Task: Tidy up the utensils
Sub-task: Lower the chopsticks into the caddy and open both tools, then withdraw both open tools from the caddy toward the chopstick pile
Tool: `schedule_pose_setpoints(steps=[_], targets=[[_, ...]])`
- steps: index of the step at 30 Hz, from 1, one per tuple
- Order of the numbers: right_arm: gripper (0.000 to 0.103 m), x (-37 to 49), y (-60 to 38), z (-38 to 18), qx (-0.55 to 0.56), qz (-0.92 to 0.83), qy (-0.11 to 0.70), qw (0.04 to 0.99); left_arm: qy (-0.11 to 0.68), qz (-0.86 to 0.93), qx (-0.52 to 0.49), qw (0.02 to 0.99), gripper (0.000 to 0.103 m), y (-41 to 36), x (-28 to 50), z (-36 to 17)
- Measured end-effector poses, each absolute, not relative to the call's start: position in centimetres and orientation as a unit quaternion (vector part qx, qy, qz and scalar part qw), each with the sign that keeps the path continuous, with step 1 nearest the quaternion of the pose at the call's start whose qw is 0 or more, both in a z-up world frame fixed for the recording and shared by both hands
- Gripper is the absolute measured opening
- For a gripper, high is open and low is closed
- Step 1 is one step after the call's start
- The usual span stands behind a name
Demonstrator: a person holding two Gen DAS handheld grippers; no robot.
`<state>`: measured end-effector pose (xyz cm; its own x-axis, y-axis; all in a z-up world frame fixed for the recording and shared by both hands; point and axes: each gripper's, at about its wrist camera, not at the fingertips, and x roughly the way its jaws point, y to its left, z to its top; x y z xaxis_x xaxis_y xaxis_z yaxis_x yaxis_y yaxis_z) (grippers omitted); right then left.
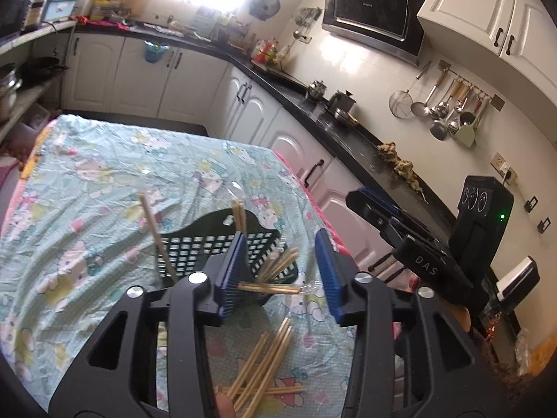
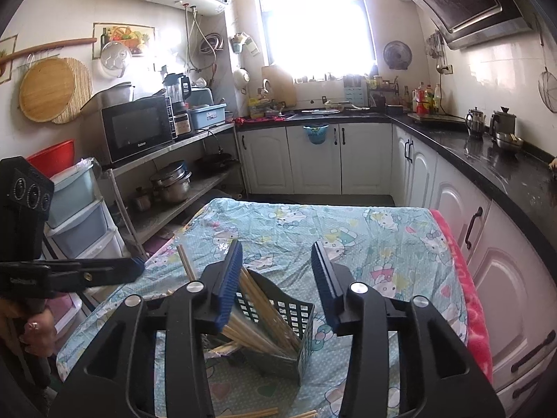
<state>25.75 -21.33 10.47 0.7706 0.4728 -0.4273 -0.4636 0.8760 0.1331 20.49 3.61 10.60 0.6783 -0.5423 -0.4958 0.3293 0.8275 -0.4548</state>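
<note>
A black perforated utensil holder point(image 1: 205, 242) stands on the table and holds several wooden chopsticks point(image 1: 239, 214). More chopsticks point(image 1: 268, 362) lie loose on the cloth under my left gripper point(image 1: 282, 271), which is open and empty just above the holder's near side. In the right wrist view the holder point(image 2: 290, 317) with its chopsticks point(image 2: 259, 308) sits below my right gripper point(image 2: 276, 282), which is open and empty. The right gripper also shows in the left wrist view point(image 1: 400, 223), off to the right. The left gripper shows in the right wrist view point(image 2: 104, 271), at the left.
The table carries a light blue cartoon cloth point(image 2: 348, 230). A black kitchen counter point(image 2: 504, 167) with white cabinets runs along the right. A metal shelf point(image 2: 167, 174) with a microwave and pots stands at the left. Plastic drawers point(image 2: 76, 216) stand near the table's left corner.
</note>
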Motion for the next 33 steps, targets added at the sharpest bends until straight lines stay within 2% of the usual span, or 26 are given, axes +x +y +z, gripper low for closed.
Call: schedule_pose_setpoints(steps=[8,9,11,16,33], targets=[[0.063,24.3,-21.2,9.8,-0.006,0.245,0.222,0.944,0.291,-0.19,-0.143,0.927,0.063,5.5,18.0,11.4],[0.064,24.0,-21.1,9.7,-0.011,0.244,0.221,0.944,0.288,-0.184,-0.142,0.929,0.065,5.7,17.7,11.4],[0.068,23.5,-21.0,9.3,-0.02,0.243,0.22,0.945,0.283,-0.175,-0.142,0.932,0.074,6.1,17.0,11.4],[0.072,22.2,-21.1,8.0,-0.039,0.24,0.223,0.944,0.28,-0.152,-0.144,0.937,0.084,7.1,15.1,10.3],[0.073,20.7,-21.6,0.4,-0.049,0.244,0.312,0.917,0.339,-0.129,-0.165,0.917,0.087,7.6,11.2,2.5]])
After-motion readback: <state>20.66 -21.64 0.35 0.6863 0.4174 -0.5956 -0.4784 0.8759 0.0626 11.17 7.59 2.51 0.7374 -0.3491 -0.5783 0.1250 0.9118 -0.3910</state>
